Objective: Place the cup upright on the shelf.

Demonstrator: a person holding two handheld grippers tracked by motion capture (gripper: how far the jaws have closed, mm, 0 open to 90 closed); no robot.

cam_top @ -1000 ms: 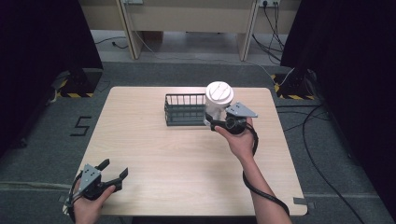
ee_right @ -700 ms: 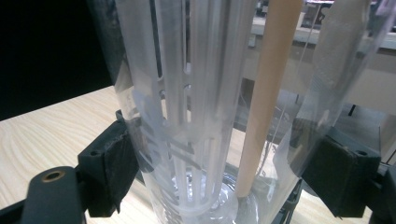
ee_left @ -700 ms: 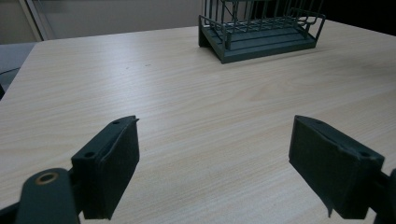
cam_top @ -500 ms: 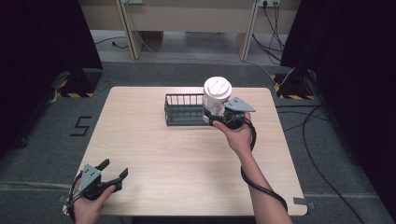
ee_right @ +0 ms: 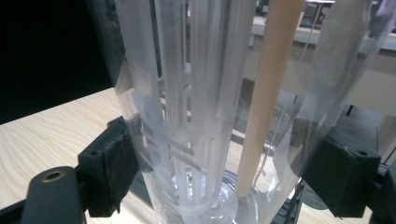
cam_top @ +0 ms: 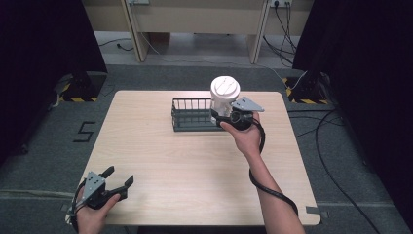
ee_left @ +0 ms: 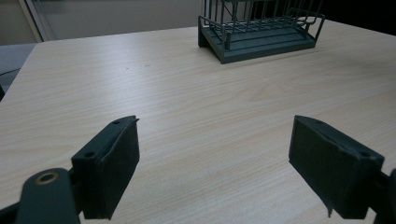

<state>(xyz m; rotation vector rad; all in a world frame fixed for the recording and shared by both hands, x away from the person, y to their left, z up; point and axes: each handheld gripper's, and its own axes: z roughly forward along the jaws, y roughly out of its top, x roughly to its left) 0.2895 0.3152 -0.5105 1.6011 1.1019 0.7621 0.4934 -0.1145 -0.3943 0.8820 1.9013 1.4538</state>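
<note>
At the upper middle of the high view: the right gripper (cam_top: 221, 117) clamps a clear container (cam_top: 223, 100) with a white lid, held upright over the right end of a dark wire rack (cam_top: 190, 115)
Lower left of the high view: the left gripper (cam_top: 116, 181) sits in a hand at the near corner of the wooden table (cam_top: 195, 165), jaws spread wide, nothing between them
Left gripper view, bottom corners: both black jaws stand far apart over bare table (ee_left: 187, 107)
Left gripper view, top middle: the rack (ee_left: 261, 28) stands on the wood, well away from the jaws
Right gripper view, centre: the container (ee_right: 210, 107) stands between the jaws, its clear wall pressed by a pad at each lower side
Right gripper view, inside the container: white ribbed insert and a pale stick (ee_right: 264, 93), both upright
Right gripper view, lower left: table (ee_right: 42, 135) surface beyond the container
</note>
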